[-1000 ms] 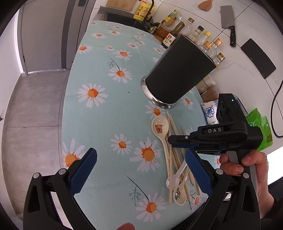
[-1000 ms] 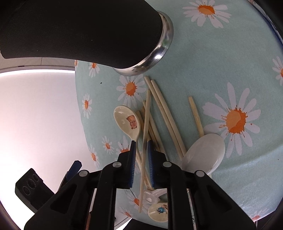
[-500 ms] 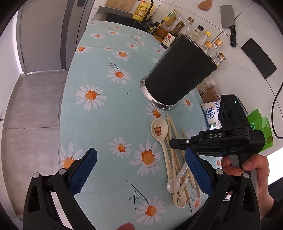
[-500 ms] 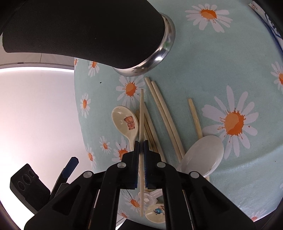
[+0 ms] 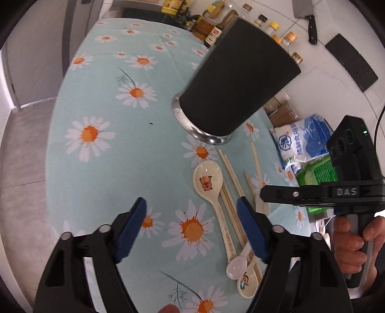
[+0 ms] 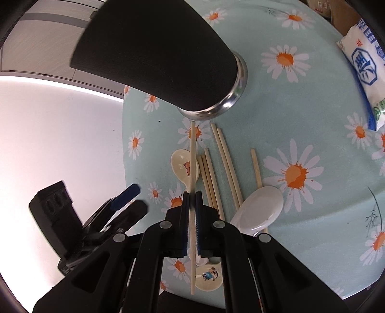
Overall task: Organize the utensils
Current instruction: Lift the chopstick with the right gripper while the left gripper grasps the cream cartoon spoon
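A tall black cup with a steel base (image 5: 237, 86) stands on the daisy tablecloth; it also shows in the right wrist view (image 6: 158, 55). Below it lie several wooden chopsticks (image 6: 225, 163), a cream spoon with a bear print (image 5: 208, 184), a white spoon (image 6: 259, 209) and a small cartoon spoon (image 5: 245, 284). My right gripper (image 6: 192, 201) is shut on one chopstick (image 6: 192, 154) and holds it above the pile, its tip near the cup's base. My left gripper (image 5: 192, 224) is open and empty, hovering left of the spoons.
Sauce bottles and jars (image 5: 216, 29) stand behind the cup. A white-and-blue salt bag (image 5: 300, 139) and a green packet (image 5: 317, 173) lie at the table's right edge. A cleaver (image 5: 305, 16) hangs on the wall. The tablecloth's left half (image 5: 108, 144) is bare.
My right gripper closed on one chopstick and lifted it off the pile toward the cup. My left gripper moved a little closer to the spoons, still open.
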